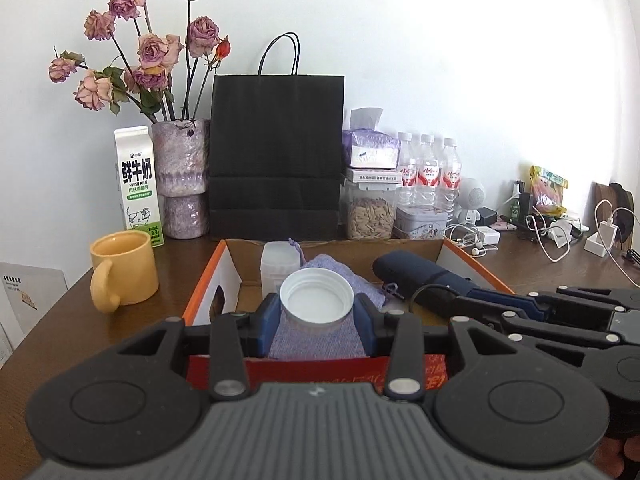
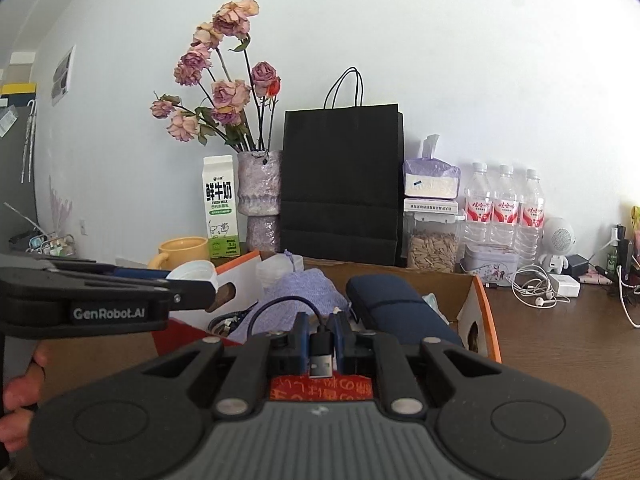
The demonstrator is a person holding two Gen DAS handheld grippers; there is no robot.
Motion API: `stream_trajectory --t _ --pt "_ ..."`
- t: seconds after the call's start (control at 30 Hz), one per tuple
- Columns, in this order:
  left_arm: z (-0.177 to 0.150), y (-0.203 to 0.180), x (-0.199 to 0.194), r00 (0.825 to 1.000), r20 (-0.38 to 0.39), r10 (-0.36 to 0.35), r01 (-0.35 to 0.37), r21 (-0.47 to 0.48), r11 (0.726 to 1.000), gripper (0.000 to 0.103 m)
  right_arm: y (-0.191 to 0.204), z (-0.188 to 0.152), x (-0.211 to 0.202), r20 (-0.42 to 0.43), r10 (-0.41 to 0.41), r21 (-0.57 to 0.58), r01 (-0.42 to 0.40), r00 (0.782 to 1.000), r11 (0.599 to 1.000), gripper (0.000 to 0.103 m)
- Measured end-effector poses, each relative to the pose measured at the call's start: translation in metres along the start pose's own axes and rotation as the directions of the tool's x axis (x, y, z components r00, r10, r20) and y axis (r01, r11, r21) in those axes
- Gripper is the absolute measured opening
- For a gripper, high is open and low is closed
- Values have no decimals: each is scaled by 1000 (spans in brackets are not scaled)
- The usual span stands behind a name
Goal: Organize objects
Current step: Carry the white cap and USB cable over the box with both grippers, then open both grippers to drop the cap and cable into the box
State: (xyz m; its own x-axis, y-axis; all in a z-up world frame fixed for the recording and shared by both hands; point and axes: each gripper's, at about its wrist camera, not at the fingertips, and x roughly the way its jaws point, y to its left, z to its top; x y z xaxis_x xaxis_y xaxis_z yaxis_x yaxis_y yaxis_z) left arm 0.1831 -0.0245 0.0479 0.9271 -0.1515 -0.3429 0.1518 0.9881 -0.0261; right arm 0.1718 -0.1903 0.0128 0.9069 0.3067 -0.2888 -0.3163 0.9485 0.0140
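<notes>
left gripper (image 1: 317, 312) clamps white cap (image 1: 317, 298), opening up | right gripper (image 2: 320, 330) pinches USB plug (image 2: 321, 354), connector toward camera | milk carton (image 1: 138, 188) "FRESH MILK"

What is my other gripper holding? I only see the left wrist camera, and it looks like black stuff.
Observer: The right gripper is shut on a black USB plug, metal end toward its camera.
Operator: Is there writing on my left gripper?
Observer: Yes, the left gripper, holding the white cap, says GenRobot.AI on its side.
Operator: Can you see a hand?
Observer: A hand shows at the left edge, below that gripper.
</notes>
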Motion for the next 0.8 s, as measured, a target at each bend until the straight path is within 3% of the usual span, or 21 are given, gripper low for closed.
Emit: stream_trajectory --t 0.37,0.8 --pt "22 12 30 1000 24 19 -18 -32 999 41 8 23 45 8 -13 -22 14 1000 1000 12" --pt "33 27 73 1000 0 30 -30 -74 997 41 10 34 100 -11 -28 -18 28 1000 999 12"
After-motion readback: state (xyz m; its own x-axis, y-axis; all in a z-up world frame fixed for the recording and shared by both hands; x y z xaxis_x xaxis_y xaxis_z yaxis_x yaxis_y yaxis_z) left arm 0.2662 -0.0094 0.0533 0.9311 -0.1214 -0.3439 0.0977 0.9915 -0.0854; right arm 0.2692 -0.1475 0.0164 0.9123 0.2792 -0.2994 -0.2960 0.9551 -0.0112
